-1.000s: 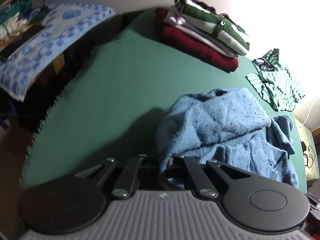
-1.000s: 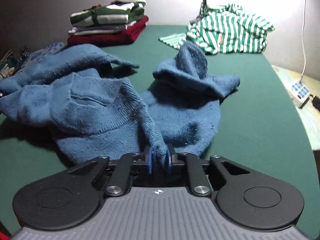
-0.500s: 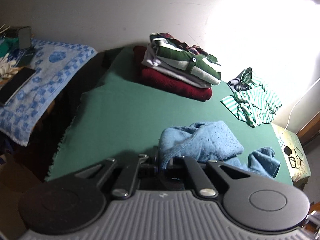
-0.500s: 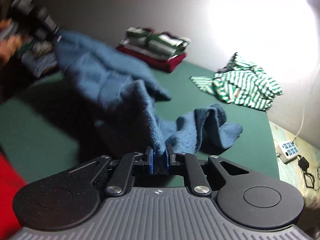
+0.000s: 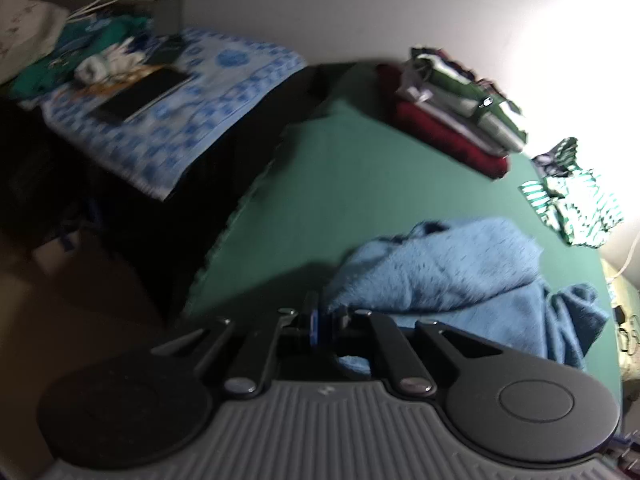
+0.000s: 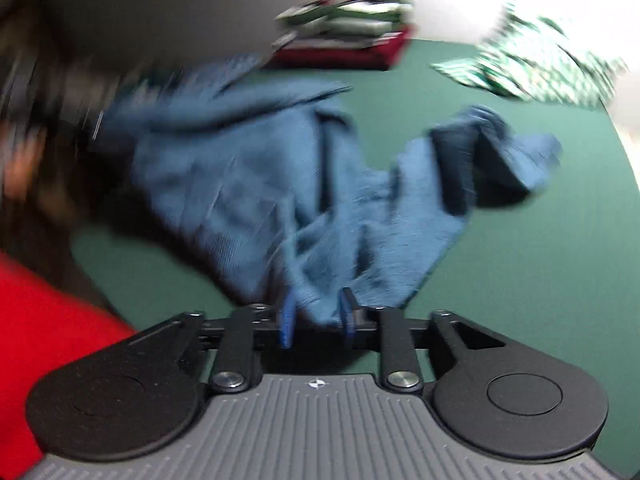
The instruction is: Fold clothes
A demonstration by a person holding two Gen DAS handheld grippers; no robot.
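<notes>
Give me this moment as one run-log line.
left hand-held gripper: shut on blue sweater | right hand-held gripper: opening, sweater between fingers | fold: not done

Both views look forward and steeply down from low over the dark green cloth-covered table (image 5: 332, 184), each with its own gripper's black and grey body filling the bottom of the frame. The left wrist view sits at the table's near left corner, facing across it towards the pale wall. The right wrist view sits further right; both share the crumpled blue knitted sweater (image 5: 448, 268) (image 6: 256, 184), very close, and, far behind it, the folded stack of red, grey and green clothes (image 5: 452, 120) (image 6: 348, 40).
</notes>
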